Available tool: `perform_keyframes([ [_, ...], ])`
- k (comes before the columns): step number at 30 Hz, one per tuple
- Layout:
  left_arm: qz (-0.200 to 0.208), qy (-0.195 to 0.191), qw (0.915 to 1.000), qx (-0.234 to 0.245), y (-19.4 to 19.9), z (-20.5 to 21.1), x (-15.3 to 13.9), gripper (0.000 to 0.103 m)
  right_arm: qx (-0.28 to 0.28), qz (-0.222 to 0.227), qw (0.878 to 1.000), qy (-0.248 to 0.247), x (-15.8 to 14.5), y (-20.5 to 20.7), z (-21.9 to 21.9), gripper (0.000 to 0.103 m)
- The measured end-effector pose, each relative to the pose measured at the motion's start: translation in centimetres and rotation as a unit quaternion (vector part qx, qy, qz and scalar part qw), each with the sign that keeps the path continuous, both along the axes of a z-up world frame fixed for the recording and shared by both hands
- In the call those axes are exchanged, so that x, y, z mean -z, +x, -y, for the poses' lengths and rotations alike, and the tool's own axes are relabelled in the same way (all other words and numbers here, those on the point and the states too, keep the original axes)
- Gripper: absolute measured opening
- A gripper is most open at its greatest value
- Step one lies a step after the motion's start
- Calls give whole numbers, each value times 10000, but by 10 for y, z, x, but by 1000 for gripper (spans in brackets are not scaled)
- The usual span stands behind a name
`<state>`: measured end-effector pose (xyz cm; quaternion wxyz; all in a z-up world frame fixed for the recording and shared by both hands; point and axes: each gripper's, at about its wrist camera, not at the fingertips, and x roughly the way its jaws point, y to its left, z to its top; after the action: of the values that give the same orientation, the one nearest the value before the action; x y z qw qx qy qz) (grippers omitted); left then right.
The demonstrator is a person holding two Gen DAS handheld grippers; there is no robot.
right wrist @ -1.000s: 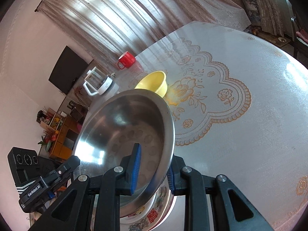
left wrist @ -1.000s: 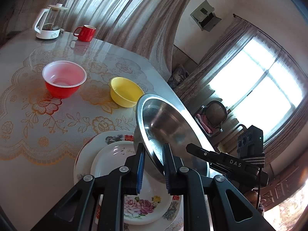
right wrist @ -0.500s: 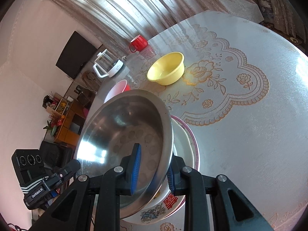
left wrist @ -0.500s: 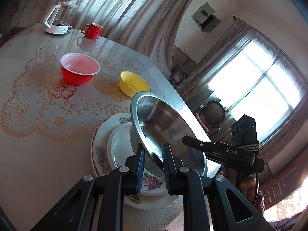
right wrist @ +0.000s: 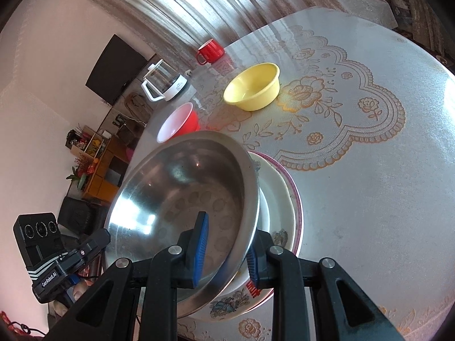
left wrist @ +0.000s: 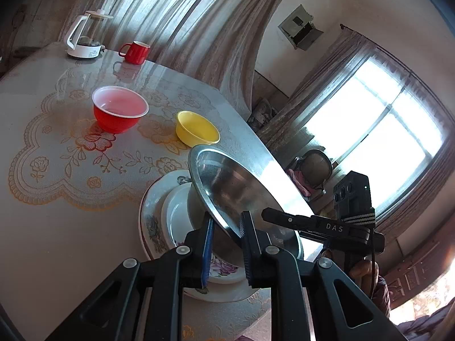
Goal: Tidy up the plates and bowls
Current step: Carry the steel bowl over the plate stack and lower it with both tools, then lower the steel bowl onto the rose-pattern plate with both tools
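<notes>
Steel bowl (right wrist: 182, 207), rigid, light-looking and probably slippery, pinched at opposite rim edges by left claw (left wrist: 226, 244) and right claw (right wrist: 227, 253), tilted over stacked plates (right wrist: 284, 199).

A shiny, mirror-smooth metal bowl (right wrist: 184, 207) lies over glossy glazed floral plates (right wrist: 287, 207), while glossy plastic red bowl (left wrist: 119, 112) and yellow bowl (left wrist: 197, 128) sit at 11 o'clock on the lace-patterned, sheeny tablecloth (left wrist: 57, 170).

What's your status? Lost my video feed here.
Left tool and right tool both shut on steel basin rim. Basin tilted over stacked floral plates. Red bowl, yellow bowl stand apart.
</notes>
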<state>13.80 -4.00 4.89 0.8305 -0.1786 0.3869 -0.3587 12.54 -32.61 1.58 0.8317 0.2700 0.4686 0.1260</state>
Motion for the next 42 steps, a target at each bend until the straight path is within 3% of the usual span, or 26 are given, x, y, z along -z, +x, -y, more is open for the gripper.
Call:
perform_keyframes([
  [12, -34, 202, 9998, -31, -26, -11, 1, 19, -420, 114, 9991, -3, 1, -5, -15, 25],
  [17, -14, 221, 9997, 106, -31, -5, 1, 21, -420, 86, 9991, 5, 1, -8, -12, 25],
  [20, -216, 356, 9991, 33, -24, 2, 8, 21, -378, 33, 9993, -27, 4, -9, -9, 26],
  [26, -73, 481, 9988, 68, -30, 9, 3, 24, -344, -75, 9994, -64, 13, -7, -8, 27],
  [30, 80, 702, 9975, 37, -35, 15, -3, 25, -417, -64, 9991, -48, 17, -7, -10, 27],
  [34, 281, 1189, 9925, -7, -40, 33, -8, 28, -474, -58, 9988, 119, 25, -7, -9, 27],
  [42, 156, 1275, 9917, -99, -50, 33, 2, 29, -593, 110, 9981, 140, 22, -10, -8, 27],
])
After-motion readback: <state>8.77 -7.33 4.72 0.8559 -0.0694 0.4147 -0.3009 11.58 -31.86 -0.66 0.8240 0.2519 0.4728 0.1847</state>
